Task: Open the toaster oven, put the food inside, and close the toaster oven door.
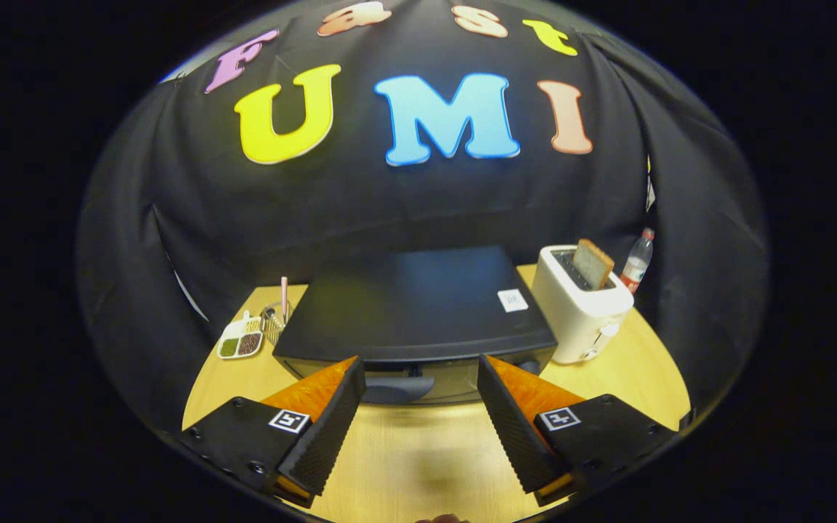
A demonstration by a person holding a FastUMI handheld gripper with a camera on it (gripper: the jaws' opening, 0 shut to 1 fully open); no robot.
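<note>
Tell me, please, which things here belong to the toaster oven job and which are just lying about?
Job: toaster oven, door shut, its handle just ahead of the open gripper.

Lying about: white toaster with bread slice, bottle, divided dish, glass.

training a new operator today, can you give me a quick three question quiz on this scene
1. True or false: the gripper is open, with its fingers apart and holding nothing.
2. What sticks up out of the white toaster? A) a slice of bread B) a spoon C) a bottle
3. Fill in: the toaster oven door handle lies ____ the fingers.

Key
1. True.
2. A, the slice of bread.
3. Between; the door looks shut.
</note>
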